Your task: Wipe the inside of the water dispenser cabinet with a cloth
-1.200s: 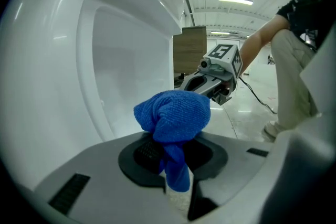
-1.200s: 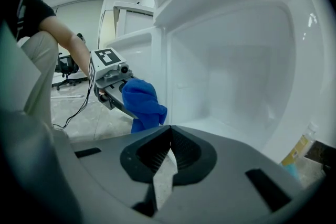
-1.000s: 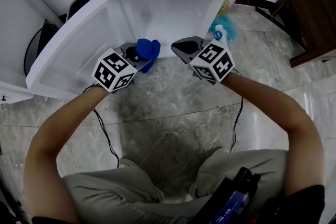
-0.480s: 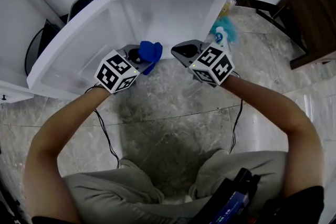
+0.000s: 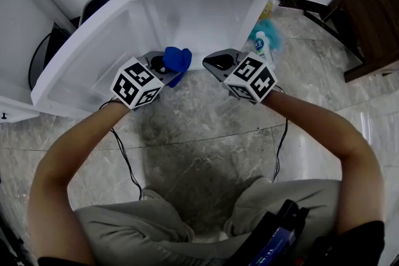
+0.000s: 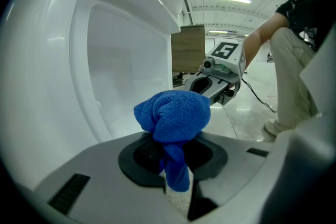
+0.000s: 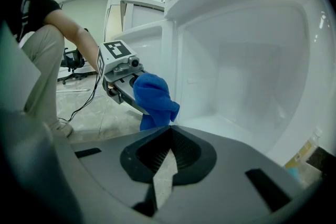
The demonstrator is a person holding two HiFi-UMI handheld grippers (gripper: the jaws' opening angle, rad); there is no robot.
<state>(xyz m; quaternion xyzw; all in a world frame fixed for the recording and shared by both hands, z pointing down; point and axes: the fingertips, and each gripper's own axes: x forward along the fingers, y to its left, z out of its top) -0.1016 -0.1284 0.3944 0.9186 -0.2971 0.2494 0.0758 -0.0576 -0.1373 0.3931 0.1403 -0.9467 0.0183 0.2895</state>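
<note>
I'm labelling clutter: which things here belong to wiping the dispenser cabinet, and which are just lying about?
Job:
blue cloth, gripped in left tool
open cabinet
right tool, shut, empty

Lying about:
white bottle on floor beside cabinet
dark wooden furniture

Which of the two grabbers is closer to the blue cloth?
Left. The left gripper pinches the blue cloth in its fingers; the right gripper, shut and empty, is beside it, apart.

Left claw (image 6: pixel 176 157) clamped, right claw (image 7: pixel 167 153) closed, empty
</note>
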